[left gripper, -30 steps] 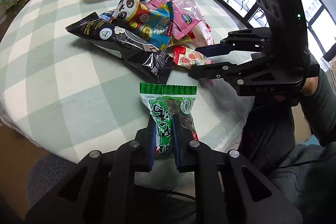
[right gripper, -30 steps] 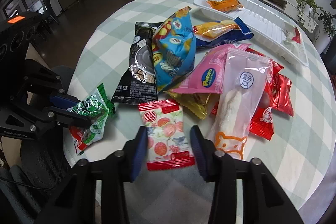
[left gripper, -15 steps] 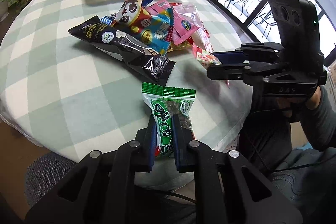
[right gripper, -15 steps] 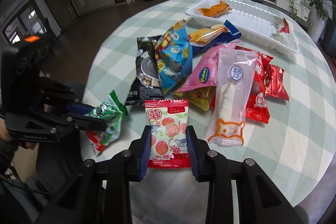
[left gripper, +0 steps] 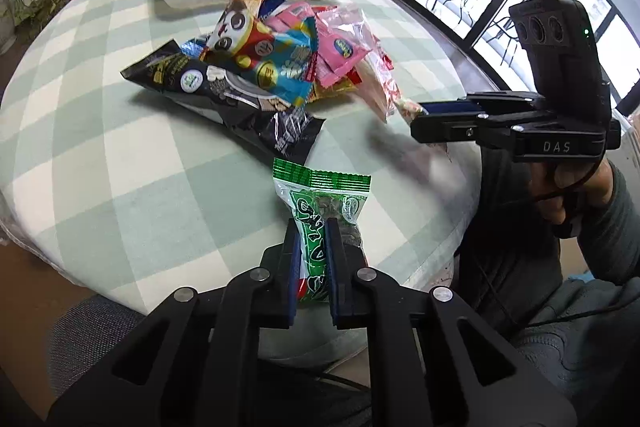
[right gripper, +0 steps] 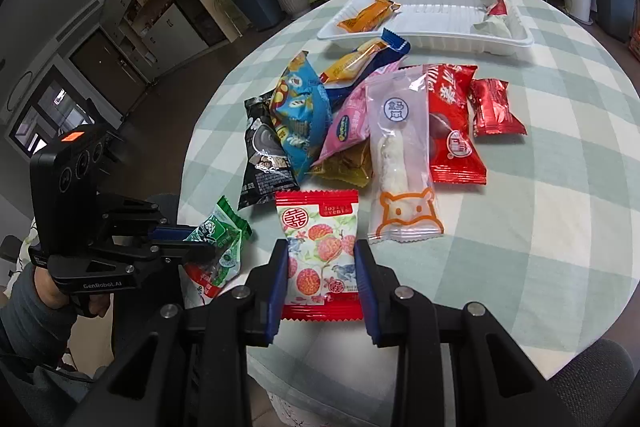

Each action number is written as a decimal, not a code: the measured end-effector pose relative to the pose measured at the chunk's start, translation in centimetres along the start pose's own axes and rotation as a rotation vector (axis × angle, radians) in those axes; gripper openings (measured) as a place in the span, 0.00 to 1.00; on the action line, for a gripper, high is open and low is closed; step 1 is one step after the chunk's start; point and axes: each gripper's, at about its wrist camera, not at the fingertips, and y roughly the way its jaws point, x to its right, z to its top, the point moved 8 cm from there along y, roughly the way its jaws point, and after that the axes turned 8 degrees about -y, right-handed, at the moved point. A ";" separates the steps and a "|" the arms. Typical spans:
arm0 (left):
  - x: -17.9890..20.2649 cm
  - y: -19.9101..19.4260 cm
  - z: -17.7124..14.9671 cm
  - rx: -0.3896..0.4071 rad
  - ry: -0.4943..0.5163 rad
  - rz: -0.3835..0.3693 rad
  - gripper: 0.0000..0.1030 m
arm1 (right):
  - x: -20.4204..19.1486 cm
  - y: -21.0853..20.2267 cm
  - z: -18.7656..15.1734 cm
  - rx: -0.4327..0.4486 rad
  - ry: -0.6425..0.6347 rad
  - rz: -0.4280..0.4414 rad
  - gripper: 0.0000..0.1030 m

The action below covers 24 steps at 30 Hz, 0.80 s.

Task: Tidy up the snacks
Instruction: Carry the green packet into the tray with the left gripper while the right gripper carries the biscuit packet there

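While left gripper (left gripper: pixel 311 247) grasps green snack packet (left gripper: pixel 326 195), right gripper (right gripper: pixel 321 261) clamps red lychee packet (right gripper: pixel 318 243), white tray (right gripper: pixel 516 45) beyond

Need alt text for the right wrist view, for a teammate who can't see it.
The right tongs grip a red-edged lychee-print snack packet at the near edge of a green-checked round table. Beyond it lies a pile of assorted snack bags, then a white plastic tray. At left, the left tongs hold a green snack packet.
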 end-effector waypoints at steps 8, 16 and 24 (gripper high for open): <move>-0.6 -1.3 0.9 0.044 -0.039 -0.032 0.09 | 0.4 -0.9 0.2 0.036 0.027 0.013 0.34; -1.4 -4.7 4.0 0.125 -0.080 -0.081 0.09 | 2.5 -2.8 1.5 0.094 0.089 0.014 0.34; -3.9 -8.2 12.9 0.240 -0.073 -0.062 0.09 | 8.5 -7.6 6.1 0.210 0.158 -0.078 0.34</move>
